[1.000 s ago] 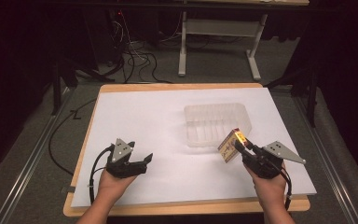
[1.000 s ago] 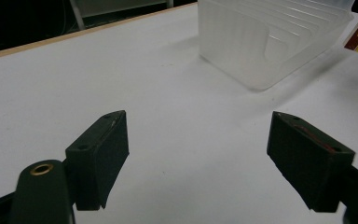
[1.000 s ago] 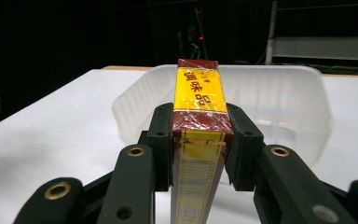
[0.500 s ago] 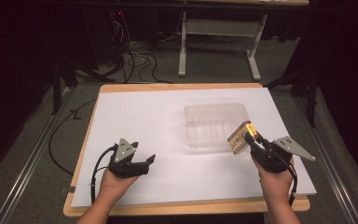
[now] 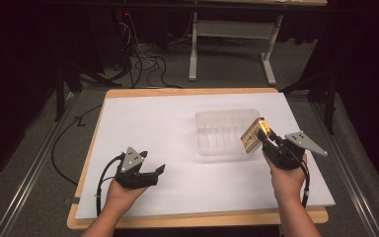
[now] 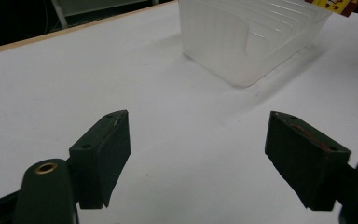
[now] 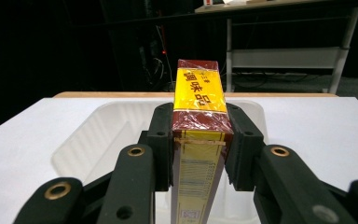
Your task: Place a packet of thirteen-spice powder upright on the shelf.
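Box (image 5: 253,137), wrapped in clear film with a yellow and dark red label, sits right of centre in the high view, lifted off the table and tilted over the right-hand edge of the clear plastic tray (image 5: 217,129).

Going from the left of that view: the left gripper (image 5: 154,174) rests low at lower left on the white sheet (image 5: 153,123) in the person's left hand (image 5: 121,195). Its jaws stand partly apart with nothing between them, and they have just been closing a little. In the left gripper view the tray (image 6: 242,42) lies at upper right, well apart from the pads.

At the right, the right gripper (image 5: 265,139) is clamped on the box. In the right gripper view both pads press its narrow sides, with the box (image 7: 199,121) upright at centre and the tray (image 7: 112,126) behind and below it.
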Demonstrator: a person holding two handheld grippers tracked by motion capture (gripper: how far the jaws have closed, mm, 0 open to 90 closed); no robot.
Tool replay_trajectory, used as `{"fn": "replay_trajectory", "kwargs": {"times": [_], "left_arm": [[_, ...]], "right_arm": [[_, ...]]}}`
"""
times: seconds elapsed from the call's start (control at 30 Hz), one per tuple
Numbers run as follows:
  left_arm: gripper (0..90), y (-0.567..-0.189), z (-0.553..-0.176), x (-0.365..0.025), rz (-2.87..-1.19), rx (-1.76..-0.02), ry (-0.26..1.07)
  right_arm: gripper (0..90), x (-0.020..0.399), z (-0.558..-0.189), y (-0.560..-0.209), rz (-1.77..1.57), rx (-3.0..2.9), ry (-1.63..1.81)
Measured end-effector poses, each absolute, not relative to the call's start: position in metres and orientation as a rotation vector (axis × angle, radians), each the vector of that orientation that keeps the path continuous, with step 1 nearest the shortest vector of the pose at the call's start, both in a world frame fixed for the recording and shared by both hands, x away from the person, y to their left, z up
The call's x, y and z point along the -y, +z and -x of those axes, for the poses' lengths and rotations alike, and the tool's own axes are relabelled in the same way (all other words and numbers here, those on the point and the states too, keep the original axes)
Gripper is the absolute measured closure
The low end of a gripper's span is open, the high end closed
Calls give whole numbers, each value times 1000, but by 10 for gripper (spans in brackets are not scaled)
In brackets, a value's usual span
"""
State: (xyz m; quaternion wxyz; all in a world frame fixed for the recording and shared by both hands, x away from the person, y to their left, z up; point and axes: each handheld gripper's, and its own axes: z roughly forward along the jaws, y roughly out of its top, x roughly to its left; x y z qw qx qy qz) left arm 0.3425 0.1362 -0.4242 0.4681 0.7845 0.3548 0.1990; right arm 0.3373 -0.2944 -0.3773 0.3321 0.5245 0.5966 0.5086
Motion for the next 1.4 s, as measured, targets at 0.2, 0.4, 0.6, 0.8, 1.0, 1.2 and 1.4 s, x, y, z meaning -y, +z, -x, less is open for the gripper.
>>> {"fn": "replay_trajectory", "kwargs": {"times": [0.2,0.4,0.6,0.8,1.0,1.2,1.4], "left_arm": [[227,-425,-342,-137,-1930,-871,487],[229,-425,-343,-138,-1929,-874,482],[231,-424,-343,-138,-1928,-872,481],[233,-425,-343,-138,-1933,-869,477],[234,-425,-343,-137,-1934,-867,481],[235,-425,-343,-137,-1937,-866,484],[235,-425,-343,-137,-1940,-865,485]], "right_arm": [[682,294,-354,-376,-1390,-1545,1322],[682,286,-363,-371,-1374,-1548,1315],[681,282,-370,-370,-1375,-1539,1303],[682,278,-379,-370,-1378,-1529,1278],[681,273,-390,-370,-1386,-1522,1258],[681,270,-396,-371,-1392,-1521,1254],[681,267,-401,-374,-1408,-1512,1242]]}}
